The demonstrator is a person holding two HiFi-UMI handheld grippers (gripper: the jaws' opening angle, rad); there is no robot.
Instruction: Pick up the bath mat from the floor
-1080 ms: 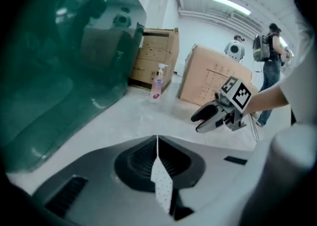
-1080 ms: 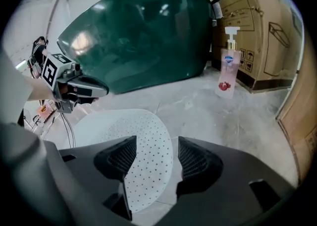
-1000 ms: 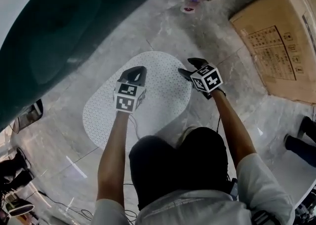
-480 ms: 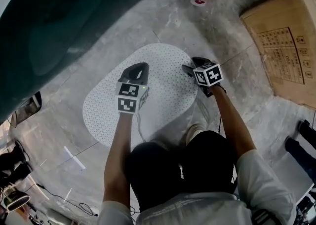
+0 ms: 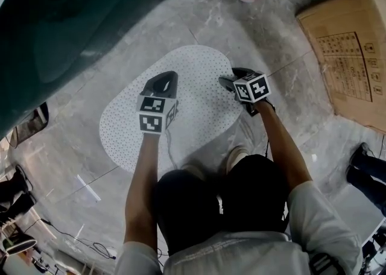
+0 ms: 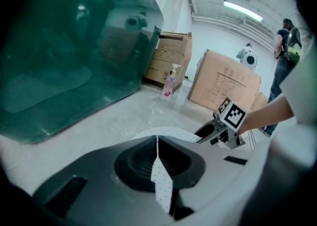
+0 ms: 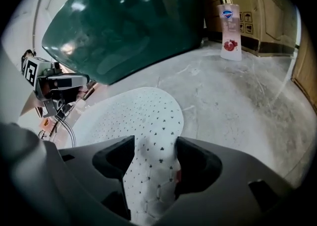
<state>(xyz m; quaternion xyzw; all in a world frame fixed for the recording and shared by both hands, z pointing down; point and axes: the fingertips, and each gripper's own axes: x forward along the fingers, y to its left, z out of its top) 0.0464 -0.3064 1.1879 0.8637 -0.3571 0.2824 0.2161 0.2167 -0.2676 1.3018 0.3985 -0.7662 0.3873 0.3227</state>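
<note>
Bath mat (image 5: pixel 199 90) lies flat on the floor (image 5: pixel 259 32), long axis slanting up toward the right gripper (image 5: pixel 231 78), whose empty jaws, just opened wide, point at that end, while the left gripper (image 5: pixel 165 82) hovers mid-mat, jaws nearly together.

Head view overhead, gripper views low — mat (image 5: pixel 199 72) shared

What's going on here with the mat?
A person bent over a white oval perforated bath mat on the grey marble floor holds tongs in each hand. The right tongs are at the mat's right edge, jaws wide after just opening; the mat shows between them, ungripped. The left tongs are over its middle, jaws together. The mat lies flat, not yet lifted.
</note>
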